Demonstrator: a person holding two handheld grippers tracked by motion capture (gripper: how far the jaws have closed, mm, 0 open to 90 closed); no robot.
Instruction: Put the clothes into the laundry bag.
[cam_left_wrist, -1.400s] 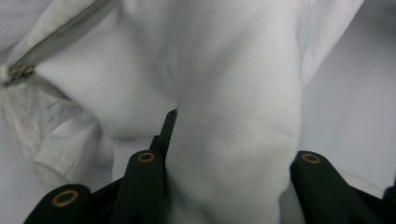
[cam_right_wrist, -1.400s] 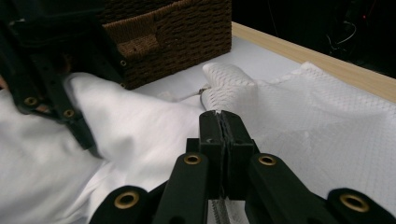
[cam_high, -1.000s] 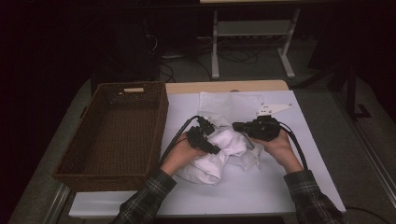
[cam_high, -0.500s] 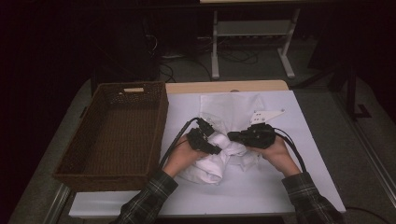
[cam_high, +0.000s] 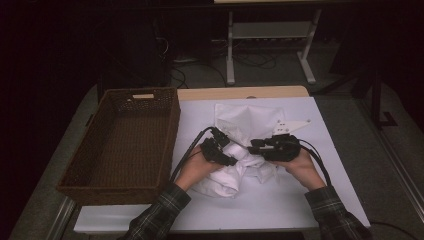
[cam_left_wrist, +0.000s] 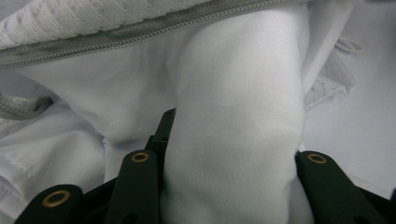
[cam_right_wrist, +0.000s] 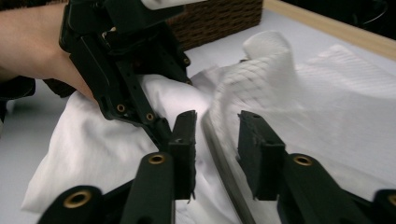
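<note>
A crumpled white garment (cam_high: 240, 122) with a grey zip lies in the middle of the white table (cam_high: 300, 200). My left gripper (cam_high: 225, 155) is shut on a thick fold of it (cam_left_wrist: 233, 84), which bulges up between both jaws. My right gripper (cam_high: 255, 146) points left at the same bunch, close to the left gripper (cam_right_wrist: 126, 70). The right gripper's (cam_right_wrist: 216, 121) jaws have just been opening and now stand apart. The zip edge (cam_right_wrist: 224, 158) runs through the gap, and the pads do not press on it.
A brown wicker basket (cam_high: 170, 130) stands empty at the left of the table, next to the garment. A bare hand and plaid sleeves (cam_high: 160, 215) come in from the near edge. A white stand (cam_high: 270, 35) and cables sit on the dark floor behind.
The right gripper has drifted slightly down and left, closer to the left gripper, and the cloth between them has bunched tighter. The left hand has kept still.
</note>
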